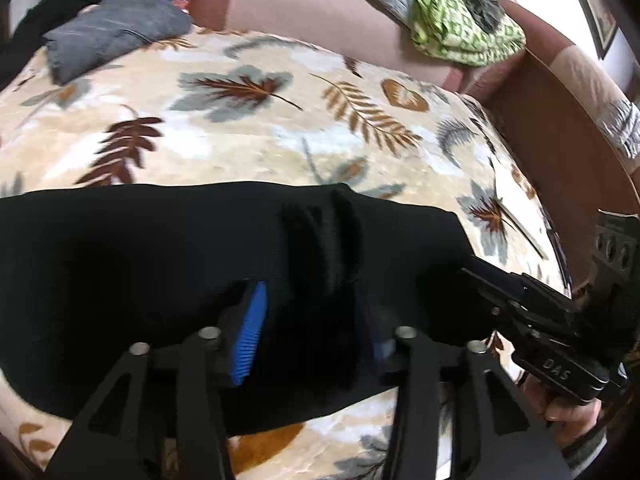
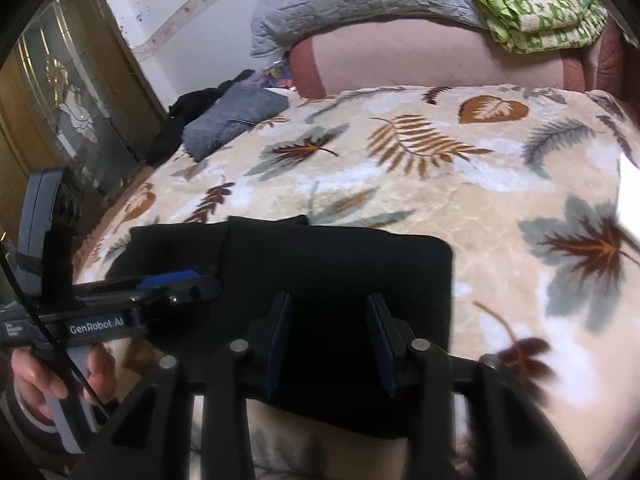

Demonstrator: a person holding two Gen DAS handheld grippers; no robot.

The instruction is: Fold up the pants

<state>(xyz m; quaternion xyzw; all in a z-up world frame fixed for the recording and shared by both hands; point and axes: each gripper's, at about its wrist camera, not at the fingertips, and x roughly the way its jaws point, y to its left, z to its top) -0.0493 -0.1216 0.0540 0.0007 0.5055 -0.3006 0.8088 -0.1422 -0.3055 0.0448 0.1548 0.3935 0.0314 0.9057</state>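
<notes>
Left wrist view: black pants (image 1: 180,248) lie folded on a leaf-print bed (image 1: 240,132), the left gripper (image 1: 316,328) poised over them, fingers spread wide. Right gripper (image 2: 328,344), fingers likewise parted, hovers above the same cloth near folded grey clothing (image 2: 232,120).

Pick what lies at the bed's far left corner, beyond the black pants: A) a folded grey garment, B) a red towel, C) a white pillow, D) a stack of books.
A: a folded grey garment lies on the leaf-print blanket beyond the black pants.
</notes>
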